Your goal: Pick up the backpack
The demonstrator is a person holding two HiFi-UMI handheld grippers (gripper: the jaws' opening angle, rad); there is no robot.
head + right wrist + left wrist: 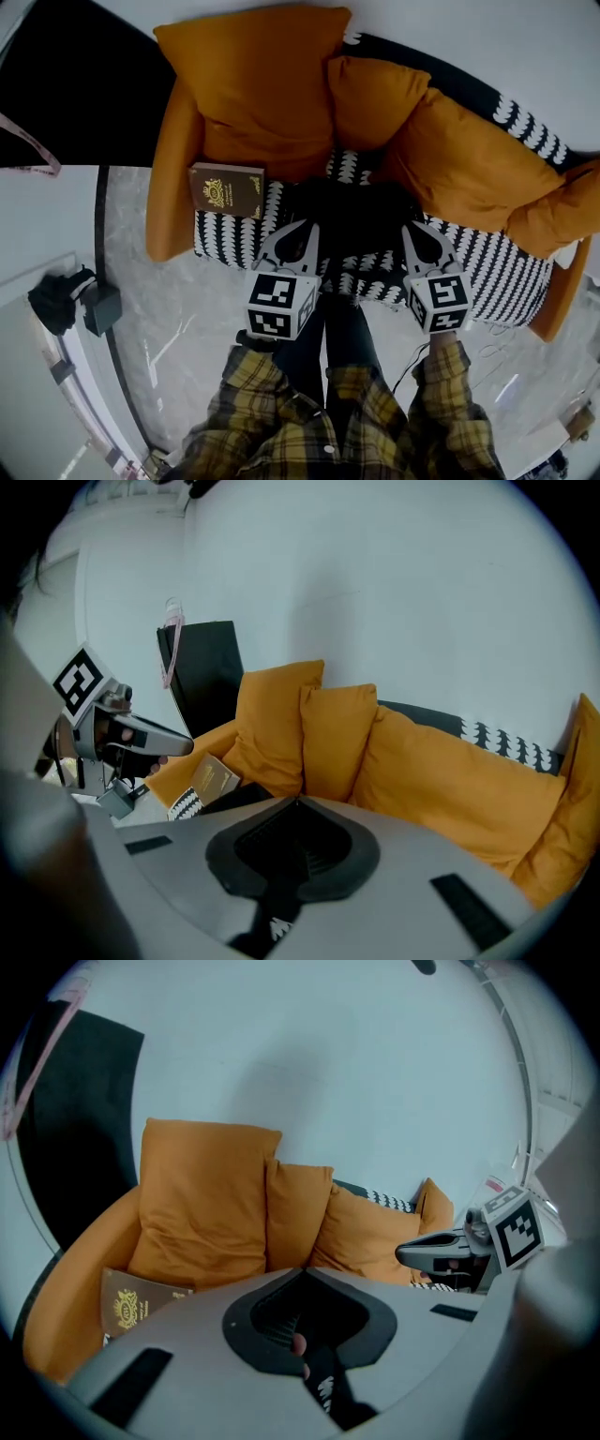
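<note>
— Orange cushions (253,84) crowd the patterned sofa (506,272). Where's the backpack (361,211)?
— On the seat, black, beside a brown book (227,190). Left gripper (305,234) and right gripper (417,234) hang over its near edge, jaws pressed together, empty.

Cushions (253,75): matt orange cloth (soft-looking). Floor (178,342): glossy, smooth, marble-like.

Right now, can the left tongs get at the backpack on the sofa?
Probably yes. The left tongs hang close to the black backpack on the sofa seat, with nothing between them. Their jaws are shut, though, so they would have to open first.
</note>
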